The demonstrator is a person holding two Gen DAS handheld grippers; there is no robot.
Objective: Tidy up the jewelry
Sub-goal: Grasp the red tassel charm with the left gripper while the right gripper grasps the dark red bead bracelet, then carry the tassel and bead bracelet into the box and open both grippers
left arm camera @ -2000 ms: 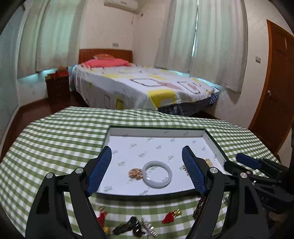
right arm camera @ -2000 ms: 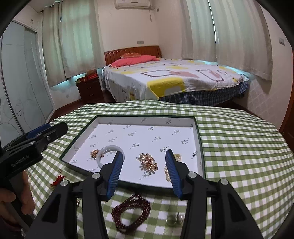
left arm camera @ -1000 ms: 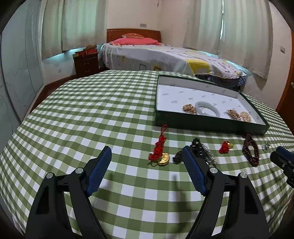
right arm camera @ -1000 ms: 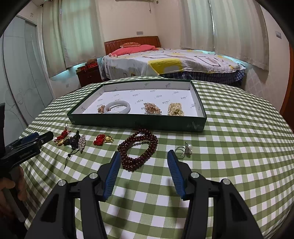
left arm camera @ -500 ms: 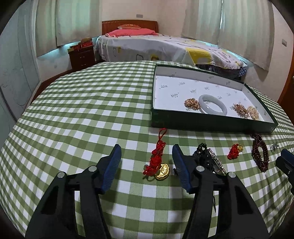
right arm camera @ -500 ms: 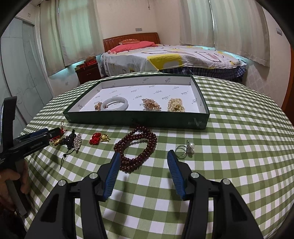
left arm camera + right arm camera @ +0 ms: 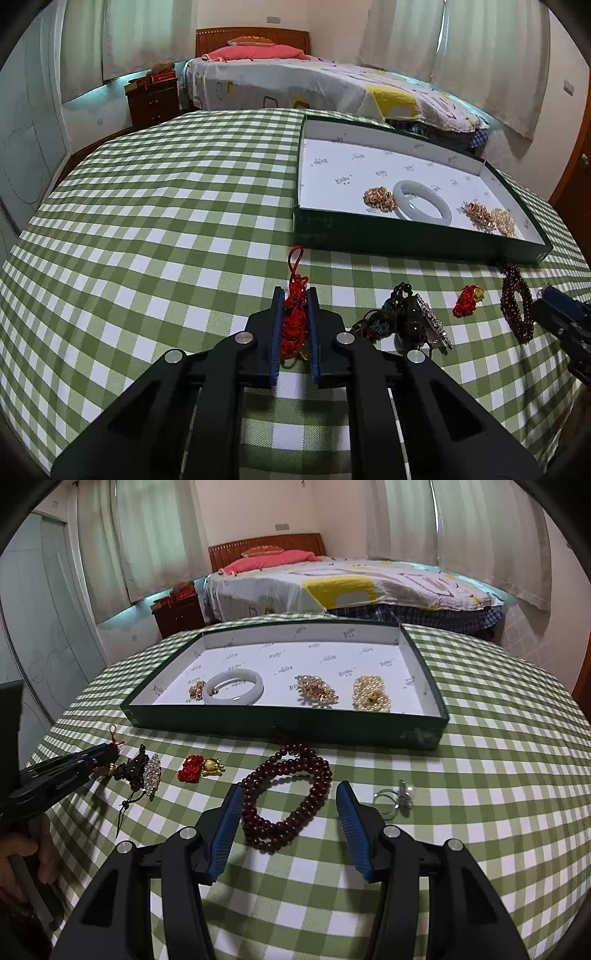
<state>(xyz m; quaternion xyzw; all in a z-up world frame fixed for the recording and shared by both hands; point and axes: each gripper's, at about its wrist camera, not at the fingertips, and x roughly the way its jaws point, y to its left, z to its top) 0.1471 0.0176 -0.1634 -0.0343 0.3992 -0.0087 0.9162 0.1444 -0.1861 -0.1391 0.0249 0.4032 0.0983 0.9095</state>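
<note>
1. We see a table under a green-and-white checked cloth (image 7: 498, 738).
2. On it rests a shallow dark green tray (image 7: 288, 727) with a white lining.
3. In front of the tray, directly on the cloth, we find a red knotted charm (image 7: 295, 295) at the left, then a dark beaded piece with a crystal strip (image 7: 146, 770), and a small red knot with a gold charm (image 7: 201, 767).
4. Further right lie a dark red bead bracelet (image 7: 291, 797) and a silver ring (image 7: 397, 797), just apart.
</note>
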